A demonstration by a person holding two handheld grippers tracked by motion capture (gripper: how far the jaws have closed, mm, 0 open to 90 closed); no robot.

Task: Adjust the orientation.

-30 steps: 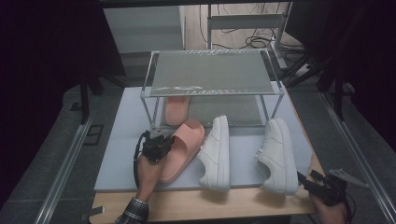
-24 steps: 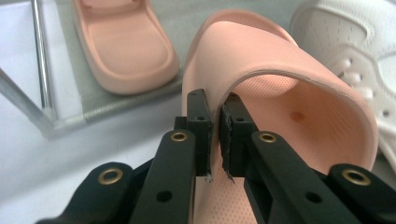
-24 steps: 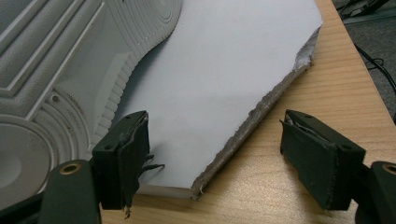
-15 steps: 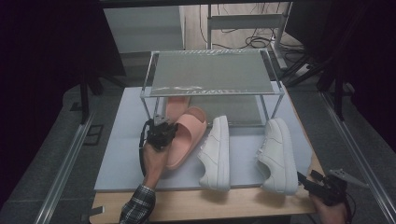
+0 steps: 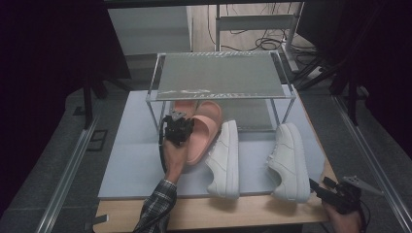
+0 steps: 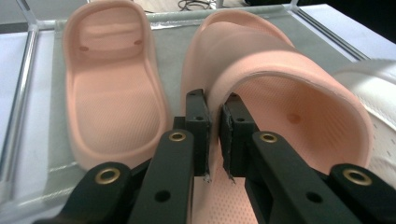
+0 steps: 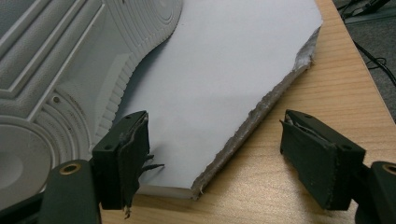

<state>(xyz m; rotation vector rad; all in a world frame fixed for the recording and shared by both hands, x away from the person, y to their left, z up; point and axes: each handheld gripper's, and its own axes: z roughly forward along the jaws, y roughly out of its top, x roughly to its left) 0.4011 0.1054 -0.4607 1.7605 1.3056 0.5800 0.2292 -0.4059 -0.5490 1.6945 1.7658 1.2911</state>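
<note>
From the high view, the left gripper (image 5: 179,130) is clamped on the edge of a pink slide sandal (image 5: 204,130) that sits at an angle, toe end poking in under the front of the wire shoe rack (image 5: 221,75), heel end on the light grey mat (image 5: 131,160). A second pink slide (image 5: 182,106) sits further back on the rack's lower shelf, mostly tucked behind the gripper. Just beside the held slide there's a white sneaker (image 5: 224,160) on its side, touching or nearly touching it, and another white sneaker (image 5: 290,162) is well apart to the right. The right gripper (image 5: 324,190) is down at the near right corner of the wooden table (image 5: 252,216), close to that sneaker's heel. In the left gripper view, the black pads (image 6: 198,123) are pinched tight on the side wall of the held slide (image 6: 299,116), right where the strap band starts. The other slide (image 6: 114,93) lies flat to the left on the mesh shelf, and a bit of white sneaker (image 6: 378,93) shows at the right edge. In the right gripper view, the right gripper (image 7: 215,156) has its jaws spread wide with nothing between them, hovering over the mat's ragged corner (image 7: 210,93) and the bare wood (image 7: 336,93), with the white sneaker's sole (image 7: 60,70) off to the left.
</note>
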